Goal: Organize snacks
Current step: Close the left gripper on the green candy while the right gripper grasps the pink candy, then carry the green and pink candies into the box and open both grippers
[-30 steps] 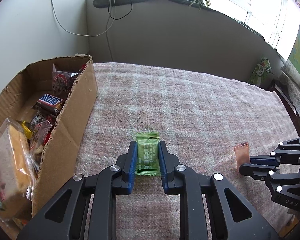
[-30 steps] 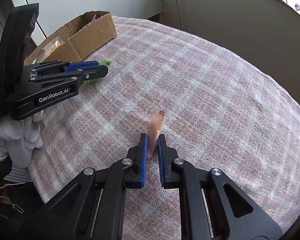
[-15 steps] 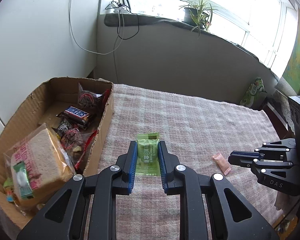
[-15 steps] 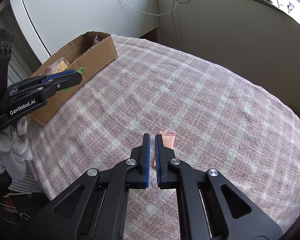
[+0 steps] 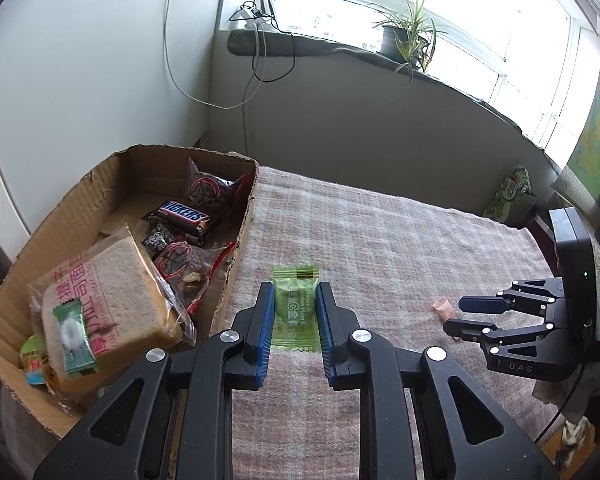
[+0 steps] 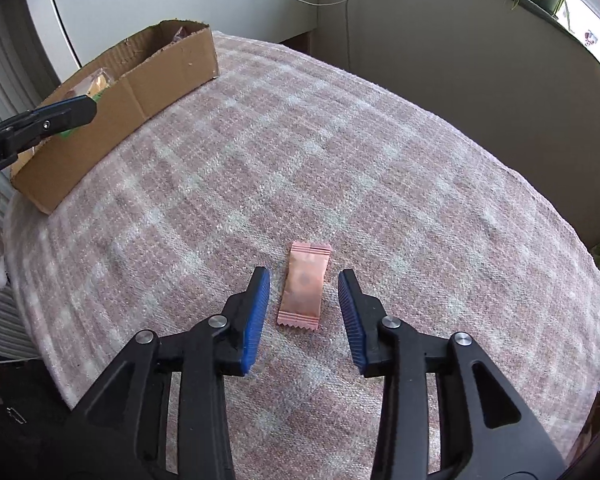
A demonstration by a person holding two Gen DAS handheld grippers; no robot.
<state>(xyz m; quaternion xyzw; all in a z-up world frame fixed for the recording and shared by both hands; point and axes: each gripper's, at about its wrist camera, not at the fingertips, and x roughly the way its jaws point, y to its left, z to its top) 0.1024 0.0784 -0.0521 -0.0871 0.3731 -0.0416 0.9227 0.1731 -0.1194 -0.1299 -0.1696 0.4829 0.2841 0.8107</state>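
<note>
So the left gripper (image 5: pixel 294 322) has its jaws pinched on a green candy packet (image 5: pixel 295 309), carried above the plaid-covered worktop (image 5: pixel 380 240), just right of the cardboard box (image 5: pixel 236 264). From the left wrist view the box sits at about 9 to 10 o'clock, already stuffed with a Snickers bar (image 5: pixel 182 216), a wrapped sandwich (image 5: pixel 108 304) and dark snack bags.

Biggest risk I can see: the packet is held only by its thin sides, so if it swings over the box wall too low, the crimped end could snag the cardboard rim and twist out, landing on the cloth instead of inside.

The right gripper (image 6: pixel 304 304) is tipped down over the cloth with its jaws spread wide, holding nothing. A pink candy sachet (image 6: pixel 305 285) lies flat between them, not touching either pad. That one's slippery and flat; closing on it from this angle could just squeeze it sideways or bunch up the cloth with it.

Both grippers point roughly forward, well apart from each other.
</note>
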